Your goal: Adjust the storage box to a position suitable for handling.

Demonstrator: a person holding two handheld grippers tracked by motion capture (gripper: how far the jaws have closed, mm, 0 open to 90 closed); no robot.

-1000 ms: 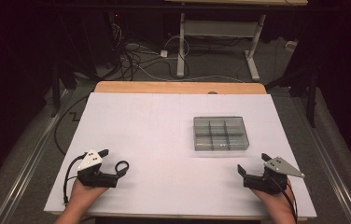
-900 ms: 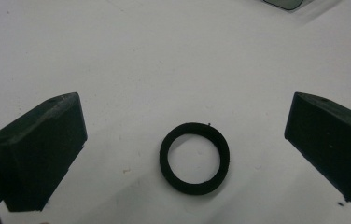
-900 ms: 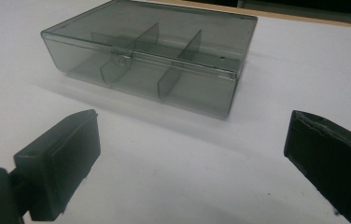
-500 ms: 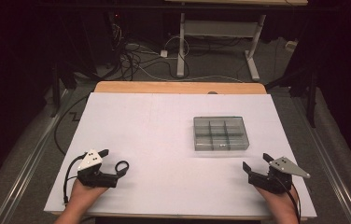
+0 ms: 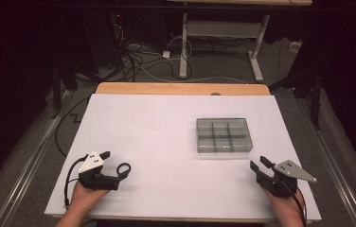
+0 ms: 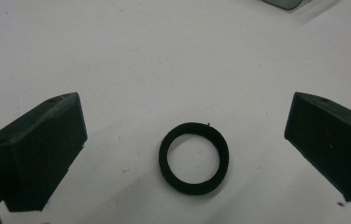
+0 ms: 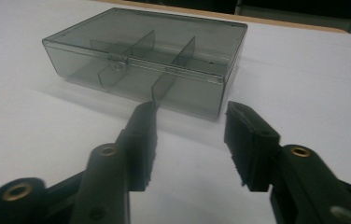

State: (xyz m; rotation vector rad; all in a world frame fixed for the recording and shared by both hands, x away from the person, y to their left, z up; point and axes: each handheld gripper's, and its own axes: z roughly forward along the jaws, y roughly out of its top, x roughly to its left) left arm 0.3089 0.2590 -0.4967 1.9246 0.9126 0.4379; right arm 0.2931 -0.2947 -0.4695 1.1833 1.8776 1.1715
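Black ring point(image 6: 193, 158) between fingers point(image 6: 40, 149) — untouched

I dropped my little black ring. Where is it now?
The black ring lies flat on the white table at the high view's near left, between the left gripper's open jaws, untouched.

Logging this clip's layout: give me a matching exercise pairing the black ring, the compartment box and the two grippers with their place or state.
1 black ring
2 compartment box
3 left gripper
4 right gripper

A lid shut, smoky clear plastic
B jaws wide apart, one on each side of the ring
C flat on the white table, untouched
D empty jaws pointing at the box, just been closing

1-C, 2-A, 3-B, 4-D
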